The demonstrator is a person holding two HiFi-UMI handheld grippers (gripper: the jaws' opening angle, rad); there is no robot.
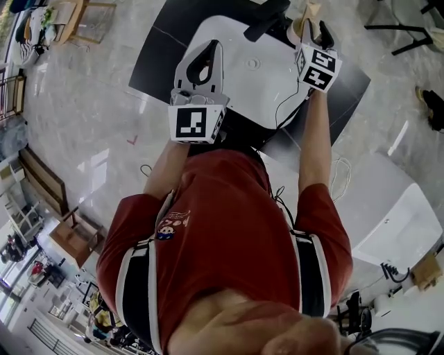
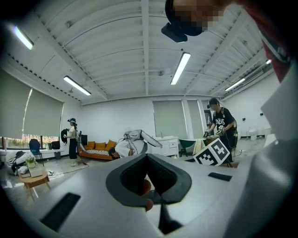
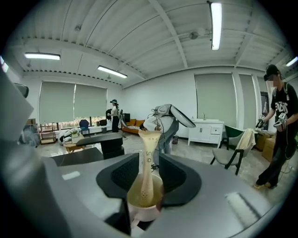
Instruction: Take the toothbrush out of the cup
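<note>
In the right gripper view a cream toothbrush (image 3: 146, 160) stands upright in a small pale pink cup (image 3: 145, 211). My right gripper (image 3: 148, 175) is open around it, one dark jaw on each side of the handle with a gap on both sides. In the head view that gripper (image 1: 312, 26) reaches over the far right part of the white table (image 1: 239, 76), and the cream handle (image 1: 310, 10) shows just beyond it. My left gripper (image 1: 214, 47) hangs over the table's left part, shut. In the left gripper view (image 2: 148, 183) its jaws meet with nothing I can name held between them.
A black elongated object (image 1: 267, 17) lies on the table's far edge, with dark floor panels (image 1: 154, 62) beside the table. A second white table (image 1: 399, 208) stands to the right. People stand far off (image 3: 278, 135) in the room, near a chair (image 3: 233, 153).
</note>
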